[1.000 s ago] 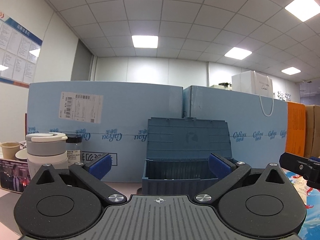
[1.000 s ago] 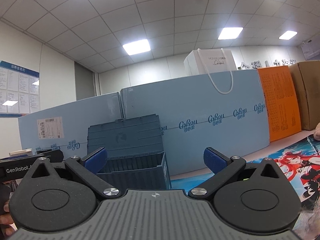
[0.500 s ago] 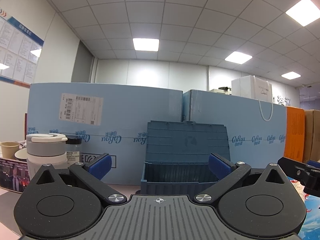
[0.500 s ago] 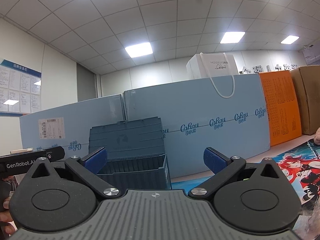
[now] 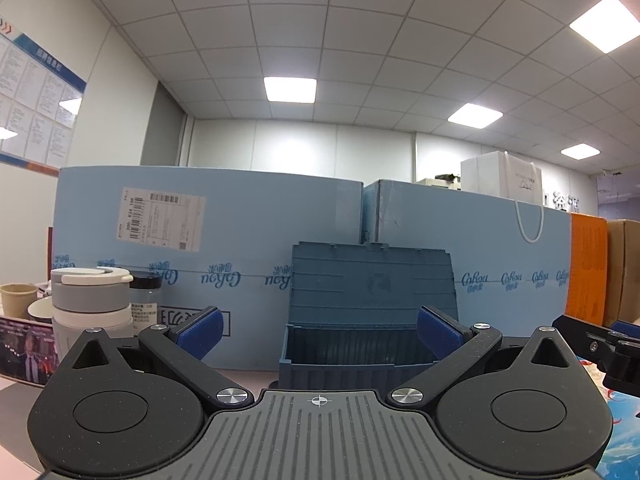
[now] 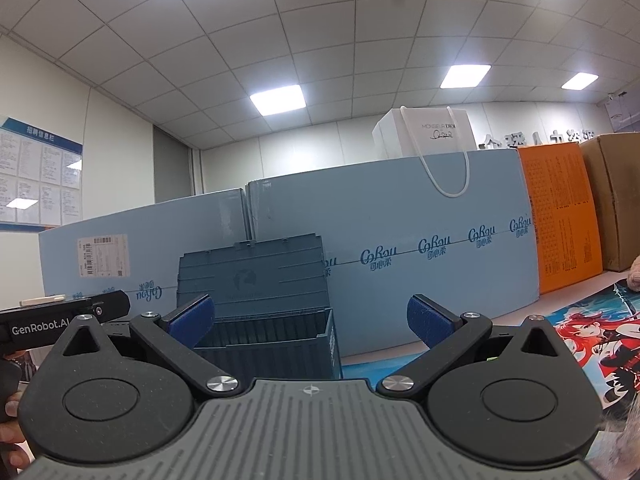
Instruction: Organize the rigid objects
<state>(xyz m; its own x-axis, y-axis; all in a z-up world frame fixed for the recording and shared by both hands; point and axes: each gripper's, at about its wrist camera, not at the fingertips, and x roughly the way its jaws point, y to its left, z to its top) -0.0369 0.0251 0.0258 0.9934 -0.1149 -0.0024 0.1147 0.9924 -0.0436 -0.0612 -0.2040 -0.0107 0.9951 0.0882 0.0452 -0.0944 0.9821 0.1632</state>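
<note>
A dark blue plastic storage box (image 5: 372, 312) stands open ahead, its ribbed lid tipped up against the pale blue panels. In the left wrist view my left gripper (image 5: 318, 330) is open and empty, aimed at the box's open top. The same box (image 6: 260, 308) appears left of centre in the right wrist view. My right gripper (image 6: 310, 318) is open and holds nothing. A white and grey lidded cup (image 5: 92, 300) stands at the left.
Tall pale blue panels (image 5: 224, 256) wall off the back. A white paper bag (image 6: 428, 136) sits on top of them. An orange box (image 6: 560, 216) and a brown carton (image 6: 616, 200) stand at the right. A printed mat (image 6: 592, 332) covers the table. A paper cup (image 5: 18, 300) is far left.
Both cameras have tilted slightly upward, so the box sits lower in each view. Both grippers stay open and empty.
</note>
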